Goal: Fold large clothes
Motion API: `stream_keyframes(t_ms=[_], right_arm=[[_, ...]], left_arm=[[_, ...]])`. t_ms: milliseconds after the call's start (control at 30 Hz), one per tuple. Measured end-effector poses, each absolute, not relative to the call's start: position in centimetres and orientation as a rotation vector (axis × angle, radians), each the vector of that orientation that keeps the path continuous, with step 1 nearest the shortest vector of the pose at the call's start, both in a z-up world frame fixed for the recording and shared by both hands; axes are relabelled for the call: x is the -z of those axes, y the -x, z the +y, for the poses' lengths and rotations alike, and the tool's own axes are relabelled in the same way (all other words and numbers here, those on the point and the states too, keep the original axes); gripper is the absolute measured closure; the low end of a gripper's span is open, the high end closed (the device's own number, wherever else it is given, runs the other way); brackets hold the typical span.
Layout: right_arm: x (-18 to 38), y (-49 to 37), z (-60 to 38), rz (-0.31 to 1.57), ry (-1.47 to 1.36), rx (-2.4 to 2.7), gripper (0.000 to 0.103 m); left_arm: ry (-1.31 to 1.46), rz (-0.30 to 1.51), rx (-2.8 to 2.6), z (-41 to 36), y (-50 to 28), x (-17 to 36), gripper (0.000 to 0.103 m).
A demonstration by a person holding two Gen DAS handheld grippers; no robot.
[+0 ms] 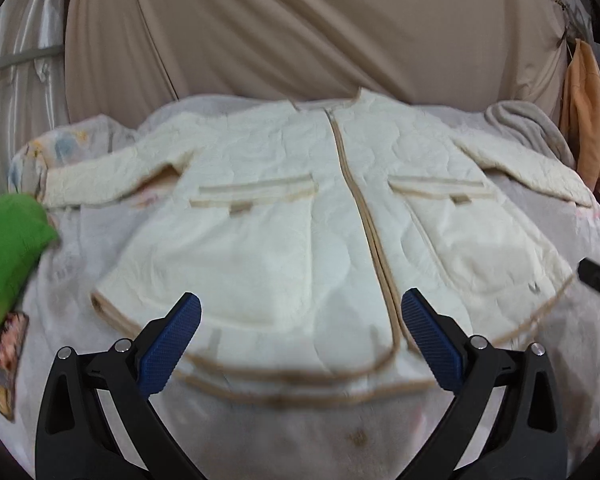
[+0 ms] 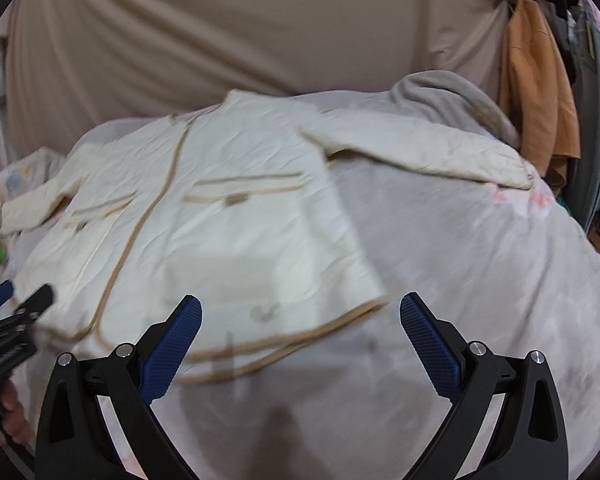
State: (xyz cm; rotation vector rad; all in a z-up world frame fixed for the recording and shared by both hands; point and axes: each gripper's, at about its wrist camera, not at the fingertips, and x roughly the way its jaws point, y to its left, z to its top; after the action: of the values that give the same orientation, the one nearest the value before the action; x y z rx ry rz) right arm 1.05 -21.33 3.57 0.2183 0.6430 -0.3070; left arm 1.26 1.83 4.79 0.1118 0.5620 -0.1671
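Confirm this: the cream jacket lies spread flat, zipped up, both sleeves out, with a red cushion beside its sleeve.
Not quite: the cushion is green, not red, as the left wrist view shows. The cream jacket does lie flat, zipped, sleeves out.

Both wrist fisheyes look forward and down along their spread blue-padded fingers from near the hem of the cream quilted jacket with tan trim (image 1: 284,216), the left view facing it squarely, the right view (image 2: 204,208) offset rightward, sharing jacket, pale bedcover (image 2: 480,272) and beige curtain (image 1: 300,20).
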Motion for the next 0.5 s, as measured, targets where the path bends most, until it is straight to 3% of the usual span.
stream_keyframes(t_ms=[300, 500], right_arm=[[-0.2, -7.5, -43.2, 0.711, -0.388, 0.493, 0.006], [3.5, -10.1, -57.3, 0.721, -0.612, 0.673, 0.015]], left_arm=[[-0.080, 0.546, 0.135, 3.8, -10.8, -6.8, 0.005], [-0.082, 0.542, 0.122, 4.6, -16.2, -5.8, 0.005]])
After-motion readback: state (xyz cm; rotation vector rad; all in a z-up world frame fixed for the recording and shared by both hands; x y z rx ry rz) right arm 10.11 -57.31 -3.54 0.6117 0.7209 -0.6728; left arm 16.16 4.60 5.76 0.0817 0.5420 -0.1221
